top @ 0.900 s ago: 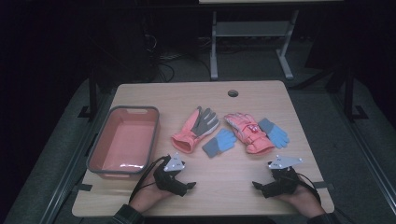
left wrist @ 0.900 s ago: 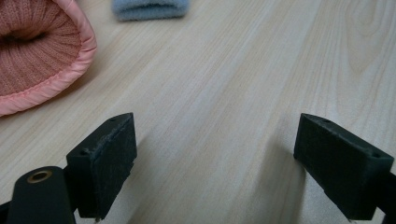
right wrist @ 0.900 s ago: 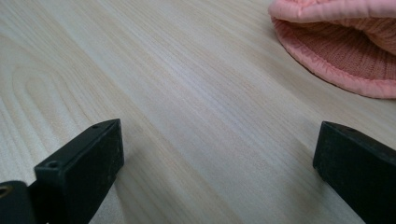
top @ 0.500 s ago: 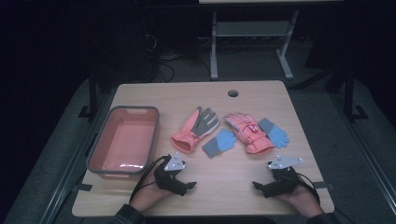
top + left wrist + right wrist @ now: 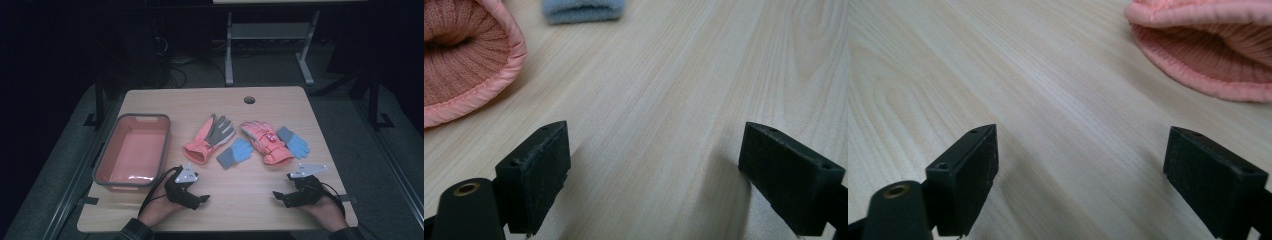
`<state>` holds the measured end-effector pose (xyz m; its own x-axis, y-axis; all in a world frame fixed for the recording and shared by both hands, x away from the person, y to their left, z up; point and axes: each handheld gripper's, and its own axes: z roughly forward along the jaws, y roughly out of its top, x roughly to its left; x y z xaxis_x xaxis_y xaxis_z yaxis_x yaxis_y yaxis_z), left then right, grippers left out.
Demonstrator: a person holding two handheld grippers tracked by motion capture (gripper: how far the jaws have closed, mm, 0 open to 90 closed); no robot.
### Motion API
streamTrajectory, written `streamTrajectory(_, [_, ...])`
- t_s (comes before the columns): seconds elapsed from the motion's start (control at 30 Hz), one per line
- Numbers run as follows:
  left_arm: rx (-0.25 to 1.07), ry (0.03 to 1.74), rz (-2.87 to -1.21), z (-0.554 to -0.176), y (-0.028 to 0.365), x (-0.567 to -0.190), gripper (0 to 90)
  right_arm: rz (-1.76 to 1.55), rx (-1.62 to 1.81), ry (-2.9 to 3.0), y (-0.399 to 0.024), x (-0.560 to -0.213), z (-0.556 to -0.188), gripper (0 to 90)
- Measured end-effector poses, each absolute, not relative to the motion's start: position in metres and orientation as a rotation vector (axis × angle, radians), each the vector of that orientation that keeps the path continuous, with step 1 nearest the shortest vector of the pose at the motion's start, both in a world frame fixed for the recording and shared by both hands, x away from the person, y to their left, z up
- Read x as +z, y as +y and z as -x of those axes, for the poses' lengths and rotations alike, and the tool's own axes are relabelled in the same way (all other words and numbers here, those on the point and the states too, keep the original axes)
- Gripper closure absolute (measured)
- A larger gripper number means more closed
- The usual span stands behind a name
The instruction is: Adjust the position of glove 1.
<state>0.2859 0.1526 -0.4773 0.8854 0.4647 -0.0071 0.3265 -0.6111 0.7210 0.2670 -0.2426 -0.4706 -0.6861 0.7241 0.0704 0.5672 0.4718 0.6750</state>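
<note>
Two pink gloves and two small blue gloves lie mid-table. The left pink glove [image 5: 207, 137] shows a grey palm; its knitted cuff [image 5: 459, 55] is in the left gripper view, up left. A blue glove [image 5: 234, 153] lies beside it, its cuff [image 5: 584, 10] at that view's top. The right pink glove [image 5: 264, 141] lies partly over the other blue glove [image 5: 294, 142]; its cuff [image 5: 1208, 45] fills the right gripper view's upper right. My left gripper [image 5: 202, 199] rests on the table near the front edge, open, nothing between its jaws. My right gripper [image 5: 277, 196] rests at front right, open and empty too.
A pink tub [image 5: 132, 150] with a grey rim stands at the table's left side, with nothing in it. A round cable hole [image 5: 249, 100] is near the far edge. Bare wood [image 5: 240, 192] lies between the two grippers. Beyond the table stands a metal frame [image 5: 270, 30].
</note>
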Motion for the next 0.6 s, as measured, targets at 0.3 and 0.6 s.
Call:
streamTrajectory(0.3, [0.23,0.556,-2.277,-0.286,0.153,-0.477,12.4,-1.101,1.02,2.49,-0.247,-0.459,-0.268,27.4])
streamTrajectory(0.6, [0.231,0.552,-2.279,-0.287,0.153,-0.477,12.3,-1.142,1.048,2.465,-0.254,-0.451,-0.27,36.8])
